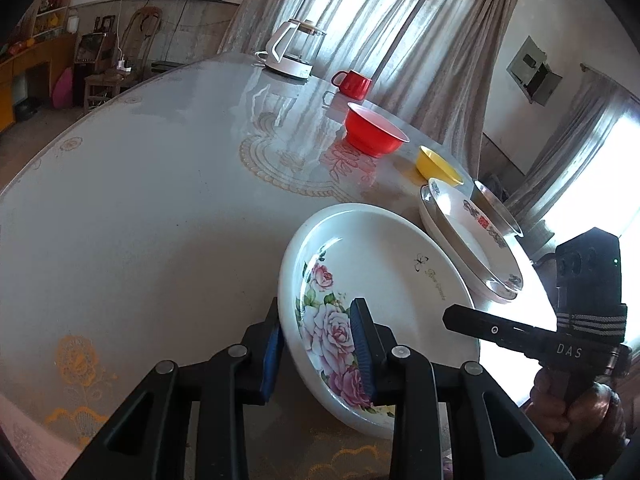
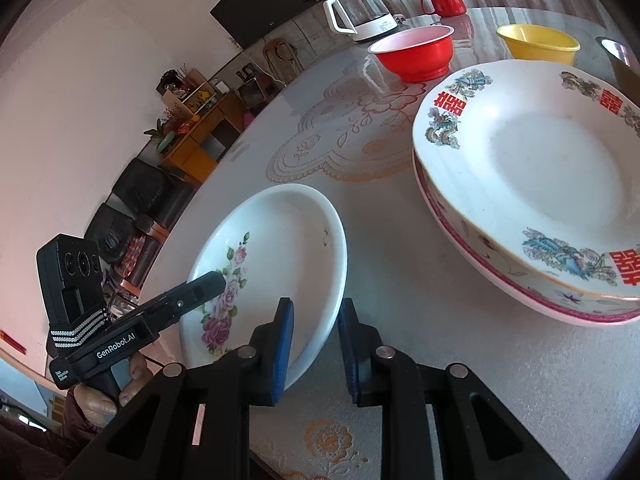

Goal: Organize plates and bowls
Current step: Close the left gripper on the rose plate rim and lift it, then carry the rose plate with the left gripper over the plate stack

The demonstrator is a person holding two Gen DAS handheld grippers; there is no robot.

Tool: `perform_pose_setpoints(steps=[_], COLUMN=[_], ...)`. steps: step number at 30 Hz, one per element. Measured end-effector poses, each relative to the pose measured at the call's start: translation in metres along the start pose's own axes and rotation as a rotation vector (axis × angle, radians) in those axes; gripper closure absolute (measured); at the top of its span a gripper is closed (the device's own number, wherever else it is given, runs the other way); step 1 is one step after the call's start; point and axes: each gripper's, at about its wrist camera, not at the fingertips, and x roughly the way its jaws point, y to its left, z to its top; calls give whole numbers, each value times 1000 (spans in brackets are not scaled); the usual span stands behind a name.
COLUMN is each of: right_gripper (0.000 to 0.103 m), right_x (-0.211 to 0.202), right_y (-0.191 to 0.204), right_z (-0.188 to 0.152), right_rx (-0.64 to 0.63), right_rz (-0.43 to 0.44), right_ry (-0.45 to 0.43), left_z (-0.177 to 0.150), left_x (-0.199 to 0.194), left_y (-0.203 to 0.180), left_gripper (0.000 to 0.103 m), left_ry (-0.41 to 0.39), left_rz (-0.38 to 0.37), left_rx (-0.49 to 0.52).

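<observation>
- The left gripper [image 1: 320,344] sits nearest its camera, its blue pads [image 1: 362,344] narrowed on the rim of the rose plate [image 1: 384,280]: one pad lies inside the plate over the printed roses, the other outside against the wall.
- The right gripper [image 2: 316,354] straddles the opposite rim of the rose plate [image 2: 280,248], one pad inside and one outside; whether both pads press the rim cannot be told from this view.
- The rose plate rests on the table [image 1: 140,220], at its near edge.
- Just beside the rose plate, on its right as the right wrist view shows it, stands a stack [image 2: 532,184] of two plates, the top one with red characters on its rim, the lower one pink-edged.
- Beyond the stack, farther from the rose plate, stand a red bowl [image 2: 416,54] and a yellow bowl [image 2: 538,42], apart from each other.
- A metal dish [image 1: 496,208] lies behind the stack in the left wrist view, touching or just beside it.
- Well beyond the rose plate, near the far edge, stand a kettle [image 1: 292,50] and a red mug [image 1: 354,84].
- A hand [image 1: 580,408] shows under the right gripper's handle in the left wrist view.
</observation>
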Motion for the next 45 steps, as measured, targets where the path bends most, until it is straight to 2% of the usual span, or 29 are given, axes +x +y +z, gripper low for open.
perform_pose_setpoints(steps=[9, 29, 37, 45], right_gripper=[81, 81, 81, 81], right_x=[-12, -43, -65, -88], right_y=[-4, -11, -28, -54], right_z=[4, 4, 5, 4], right_rx=[32, 55, 104, 176], right_rz=[52, 77, 63, 2], right_ry=[-33, -124, -192, -256], left_z=[6, 32, 47, 67], left_x=[-9, -7, 14, 46], left_y=[-14, -52, -83, -126], left_gripper=[71, 71, 71, 71], left_ry=[-19, -45, -12, 20], left_rz=[-37, -139, -190, -245], left_rx=[13, 85, 129, 185])
